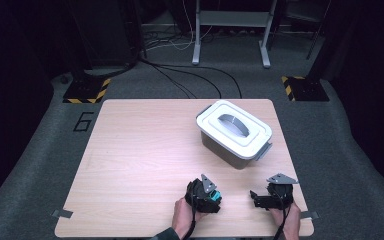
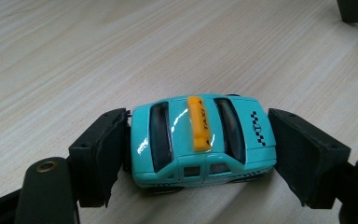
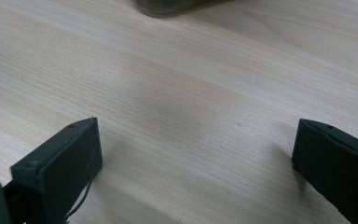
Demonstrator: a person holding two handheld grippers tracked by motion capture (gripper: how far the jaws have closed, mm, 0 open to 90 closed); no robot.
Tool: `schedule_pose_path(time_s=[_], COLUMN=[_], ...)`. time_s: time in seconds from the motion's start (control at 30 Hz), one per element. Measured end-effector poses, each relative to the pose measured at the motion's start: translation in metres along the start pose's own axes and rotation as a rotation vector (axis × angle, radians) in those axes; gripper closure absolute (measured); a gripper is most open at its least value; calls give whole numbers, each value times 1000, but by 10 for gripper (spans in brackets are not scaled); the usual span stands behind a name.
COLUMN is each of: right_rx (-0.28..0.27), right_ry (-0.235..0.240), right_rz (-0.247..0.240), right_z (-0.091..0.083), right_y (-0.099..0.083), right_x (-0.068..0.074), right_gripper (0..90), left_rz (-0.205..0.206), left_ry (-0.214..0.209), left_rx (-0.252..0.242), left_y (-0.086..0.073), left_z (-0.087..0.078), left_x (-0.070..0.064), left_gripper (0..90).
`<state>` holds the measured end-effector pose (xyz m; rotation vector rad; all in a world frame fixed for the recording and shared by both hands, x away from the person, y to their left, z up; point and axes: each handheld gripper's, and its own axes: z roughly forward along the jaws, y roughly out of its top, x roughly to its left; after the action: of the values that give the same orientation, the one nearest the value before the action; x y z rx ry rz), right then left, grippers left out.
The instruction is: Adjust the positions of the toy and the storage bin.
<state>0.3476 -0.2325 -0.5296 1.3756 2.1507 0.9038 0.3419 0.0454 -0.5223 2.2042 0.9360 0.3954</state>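
A teal toy taxi [image 2: 203, 140] with an orange roof sign rests on the wooden table [image 1: 140, 150], crosswise between the jaws of my left gripper [image 2: 199, 142]. Both black pads press against its two ends, so the gripper is shut on it. From above, the left gripper [image 1: 212, 197] sits near the table's front edge with a bit of the teal taxi [image 1: 216, 195] showing at its tip. To its right, my right gripper [image 1: 255, 197] lies low over the table. Its jaws [image 3: 196, 154] stand wide open over bare wood.
A grey storage box with a white clip-on lid [image 1: 234, 131] stands at the back right of the table, beyond both grippers; its base edge [image 3: 168, 5] shows in the right gripper view. Cables and stand legs lie on the floor behind.
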Motion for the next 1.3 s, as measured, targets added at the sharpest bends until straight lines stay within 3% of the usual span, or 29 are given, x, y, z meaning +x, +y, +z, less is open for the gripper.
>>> schedule_pose_path(time_s=[0.4,0.77,1.3], right_rx=[-1,0,1], right_ry=[2,0,0], right_rz=[0,0,1], right_z=[0,0,0], right_y=[0,0,0], right_x=[0,0,0], right_gripper=[9,9,9], left_rz=[28,4,-38], left_ry=[-22,-26,38], left_rx=[-16,-49,-74], left_y=[-3,-1,-7], left_z=[-4,-16,-42], left_x=[8,18,49], left_gripper=[244,245,245])
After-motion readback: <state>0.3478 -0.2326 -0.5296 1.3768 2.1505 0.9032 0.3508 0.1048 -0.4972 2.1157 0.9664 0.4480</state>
